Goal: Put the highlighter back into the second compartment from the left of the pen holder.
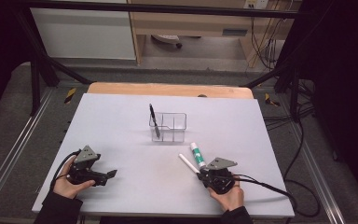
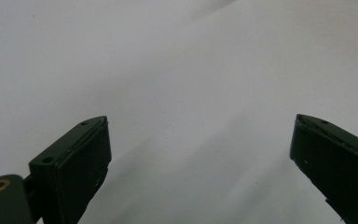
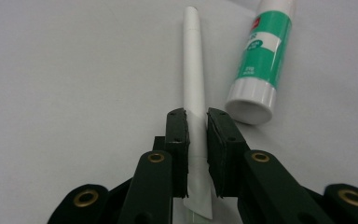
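On the pale grey surface [image 1: 121,121], the right gripper [image 3: 196,122] had its black fingers [image 3: 177,140] pinching the near end of a slim white tube-shaped pen [image 3: 195,70], which lay flat and pointed away from the hand. Just beside it lay a green-and-white glue stick [image 3: 260,56], apart from the pen. Farther back stood a clear plastic divided organiser [image 1: 168,126] with a black pen [image 1: 154,120] leaning in its left compartment. The left gripper [image 1: 112,174] rested near the surface's left front, its fingers [image 2: 74,158] spread wide, holding nothing.
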Motion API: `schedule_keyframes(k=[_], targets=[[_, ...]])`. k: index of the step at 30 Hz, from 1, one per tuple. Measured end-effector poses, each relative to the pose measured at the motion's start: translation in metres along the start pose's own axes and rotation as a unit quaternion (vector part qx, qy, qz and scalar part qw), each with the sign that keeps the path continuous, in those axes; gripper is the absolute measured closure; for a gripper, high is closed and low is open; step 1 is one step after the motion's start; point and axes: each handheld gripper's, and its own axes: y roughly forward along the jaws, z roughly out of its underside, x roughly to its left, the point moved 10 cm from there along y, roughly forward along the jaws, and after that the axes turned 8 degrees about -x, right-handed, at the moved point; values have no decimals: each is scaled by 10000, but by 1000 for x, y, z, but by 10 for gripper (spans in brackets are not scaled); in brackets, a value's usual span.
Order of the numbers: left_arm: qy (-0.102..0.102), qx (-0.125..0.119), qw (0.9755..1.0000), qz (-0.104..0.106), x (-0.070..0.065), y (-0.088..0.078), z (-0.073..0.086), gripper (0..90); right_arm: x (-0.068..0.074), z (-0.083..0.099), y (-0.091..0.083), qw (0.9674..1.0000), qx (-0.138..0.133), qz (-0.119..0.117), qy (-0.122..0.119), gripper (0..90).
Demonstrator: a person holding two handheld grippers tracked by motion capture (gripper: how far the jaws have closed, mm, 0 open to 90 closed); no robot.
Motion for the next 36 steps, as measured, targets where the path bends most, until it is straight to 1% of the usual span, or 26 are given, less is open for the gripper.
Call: schedule_keyframes(k=[1,4,5,9,13,17,20,22,26,30,32,34,36], targets=[[6,6,10000,2,0,0,0,53,1,-2,-1,10000,-26,-38,37,791],[42,-2,10000,43,-4,1,-2,53,0,-6,-5,9999,-64,-95,-16,791],[68,-11,10000,56,-6,1,-3,52,0,-7,-6,9999,-45,-146,-25,791],[193,0,9997,126,-13,4,-6,50,1,-15,-10,9990,-140,-388,-144,791],[319,81,9993,194,-22,9,-8,50,-2,-20,-14,9982,-146,-512,-286,791],[455,127,9986,226,-29,14,-11,50,-2,-26,-18,9966,-181,-731,-319,790],[574,166,9979,249,-35,18,-14,50,-1,-32,-18,9956,-132,-791,-484,790],[669,177,9973,256,-38,21,-17,50,0,-37,-18,9943,-109,-892,-569,790],[953,230,9948,276,-46,27,-22,52,5,-49,-18,9914,-94,-1107,-698,790],[1179,254,9922,309,-54,31,-29,57,8,-55,-17,9887,-4,-1237,-846,790],[1315,243,9905,316,-57,33,-34,58,8,-58,-16,9875,49,-1259,-952,790],[1456,206,9886,319,-61,34,-40,59,9,-60,-16,9865,43,-1325,-963,790],[1587,171,9865,367,-66,36,-45,62,10,-62,-16,9854,73,-1367,-1012,790]])
